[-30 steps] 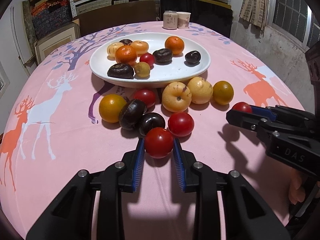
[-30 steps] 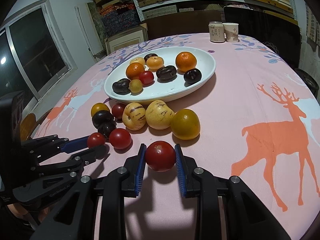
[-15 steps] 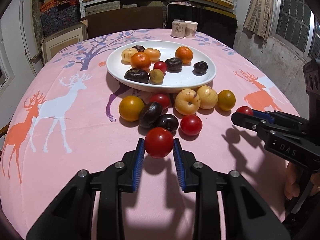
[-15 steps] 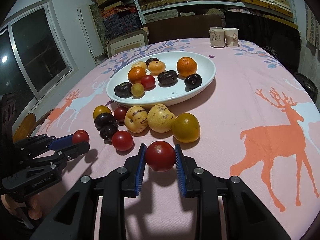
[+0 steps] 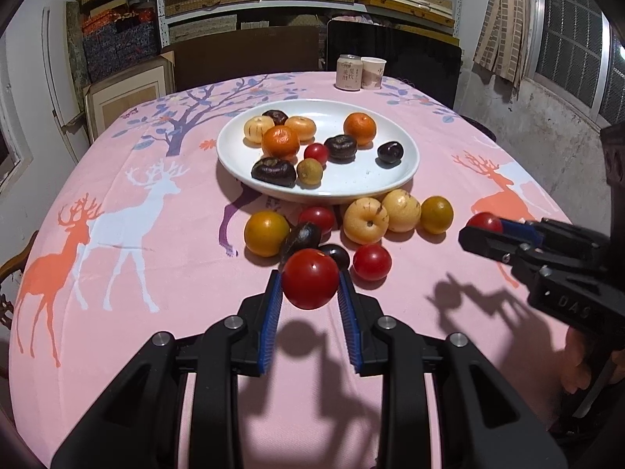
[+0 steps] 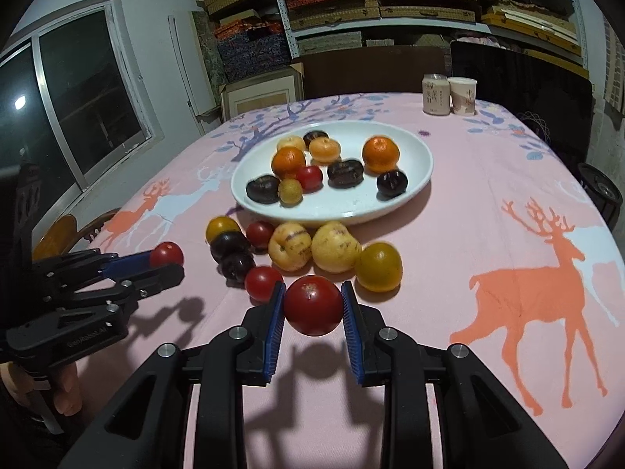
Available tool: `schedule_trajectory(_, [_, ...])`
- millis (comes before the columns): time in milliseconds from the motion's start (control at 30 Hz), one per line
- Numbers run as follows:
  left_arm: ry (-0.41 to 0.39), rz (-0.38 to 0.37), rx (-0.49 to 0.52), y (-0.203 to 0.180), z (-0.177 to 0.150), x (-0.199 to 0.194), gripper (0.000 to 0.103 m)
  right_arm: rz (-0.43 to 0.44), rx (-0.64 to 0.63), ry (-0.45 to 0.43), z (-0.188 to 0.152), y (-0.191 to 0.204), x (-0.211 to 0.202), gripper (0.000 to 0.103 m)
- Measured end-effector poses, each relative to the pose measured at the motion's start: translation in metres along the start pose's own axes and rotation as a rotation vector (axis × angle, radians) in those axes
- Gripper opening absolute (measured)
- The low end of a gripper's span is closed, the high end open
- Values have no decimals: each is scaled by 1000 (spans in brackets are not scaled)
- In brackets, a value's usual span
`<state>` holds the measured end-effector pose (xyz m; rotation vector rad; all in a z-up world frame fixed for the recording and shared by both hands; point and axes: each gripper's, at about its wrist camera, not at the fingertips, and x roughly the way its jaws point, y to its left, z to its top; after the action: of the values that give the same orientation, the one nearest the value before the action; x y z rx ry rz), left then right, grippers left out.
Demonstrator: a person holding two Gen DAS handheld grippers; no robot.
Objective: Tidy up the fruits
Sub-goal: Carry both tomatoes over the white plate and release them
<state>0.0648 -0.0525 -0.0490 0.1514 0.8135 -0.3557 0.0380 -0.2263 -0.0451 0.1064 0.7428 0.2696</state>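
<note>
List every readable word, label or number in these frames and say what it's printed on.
"DAS": raised letters on the body of the right hand-held gripper, partly cut off.
Embossed lettering on the left hand-held gripper body: too blurred to read.
Can: vertical Chinese characters, too small to read reliably.
Paper cup: Chinese characters, too small to read.
Shelf boxes: no legible text.
</note>
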Motion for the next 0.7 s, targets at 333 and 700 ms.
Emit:
schedule_trajectory(333, [-30,-53,54,-21,65,15,28,-15,-21,-40,90,-20,-1,29])
schedule_trajectory(700, [59,-66,61,-34,107,111,28,-63,16,84,132,-54,101,29])
